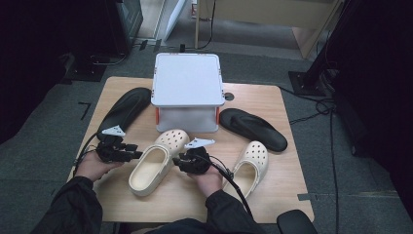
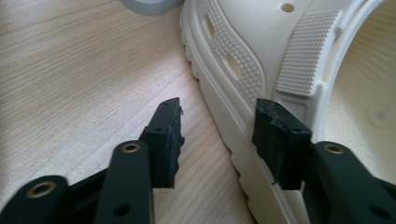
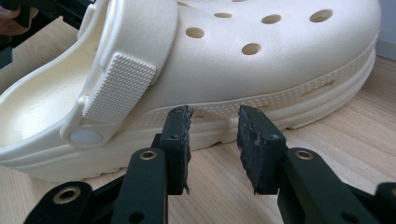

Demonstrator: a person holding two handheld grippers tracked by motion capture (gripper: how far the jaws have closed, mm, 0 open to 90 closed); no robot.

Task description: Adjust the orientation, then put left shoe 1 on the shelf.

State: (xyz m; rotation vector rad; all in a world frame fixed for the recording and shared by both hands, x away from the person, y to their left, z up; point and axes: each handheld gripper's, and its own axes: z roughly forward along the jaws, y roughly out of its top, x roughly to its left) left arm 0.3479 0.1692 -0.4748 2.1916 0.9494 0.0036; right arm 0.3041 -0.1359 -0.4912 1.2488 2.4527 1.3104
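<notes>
A cream foam clog with round vent holes and a ridged sole (image 1: 153, 165) lies on the pale wood-grain table (image 1: 272, 195), its toe pointing towards a white box with a flat lid and orange clasps (image 1: 187, 90) at the table's far middle. A second cream clog of the same make (image 1: 249, 168) lies near it to the right. Two flat black rubber sandals rest either side of the box, one to the left (image 1: 124, 109) and one to the right (image 1: 253, 127). In the left gripper view the clog's pebbled side band, oval slots and a stippled strap tab show close up. The left gripper (image 1: 134, 154), held in the person's left hand (image 1: 92, 166), lies low at the clog's left side; its black jaws are parted, one over bare wood and one against the clog's side wall near the opening. The right gripper (image 1: 178, 161), in the right hand (image 1: 209, 179), sits just beside the clog's right flank, its rough-padded jaws slightly apart and pointing at the ridged sole edge, clamping nothing.
</notes>
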